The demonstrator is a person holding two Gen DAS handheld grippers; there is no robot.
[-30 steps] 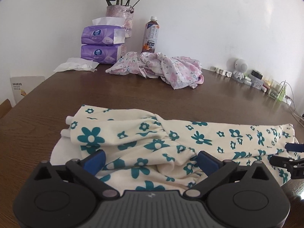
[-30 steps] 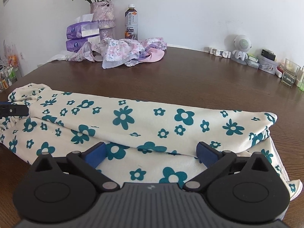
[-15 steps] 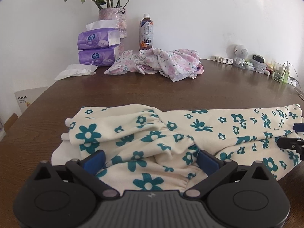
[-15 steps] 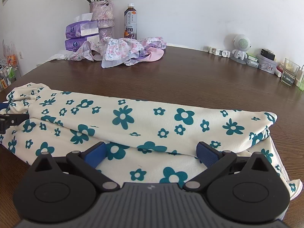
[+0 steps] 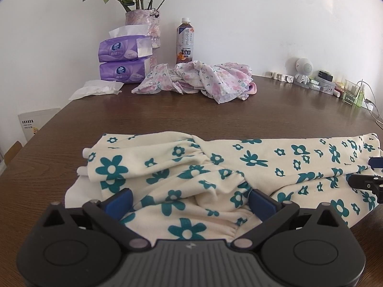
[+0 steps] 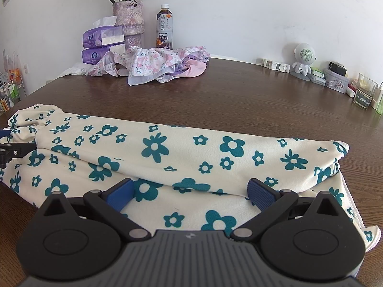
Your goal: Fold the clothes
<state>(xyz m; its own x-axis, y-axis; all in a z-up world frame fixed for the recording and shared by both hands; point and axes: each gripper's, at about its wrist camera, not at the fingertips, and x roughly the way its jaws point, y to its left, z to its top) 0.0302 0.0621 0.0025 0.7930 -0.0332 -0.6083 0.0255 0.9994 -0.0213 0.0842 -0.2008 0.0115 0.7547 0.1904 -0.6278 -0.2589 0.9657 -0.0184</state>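
Observation:
A cream garment with teal flowers lies folded lengthwise on the brown table, near its front edge. My left gripper stands open over the garment's gathered left end, blue pads on either side of the cloth. My right gripper is open too, above the right part of the same garment. Each gripper's finger shows at the edge of the other's view. A second, pink floral garment lies crumpled at the back of the table.
At the back stand a vase of roses, two purple tissue packs, a tea bottle and loose tissues. Small items, a white robot figure and a glass line the far right edge.
The left gripper's view has tilted up and pulled back slightly, so the garment sits lower and the vase shows more. The right gripper has barely moved. Both stay open.

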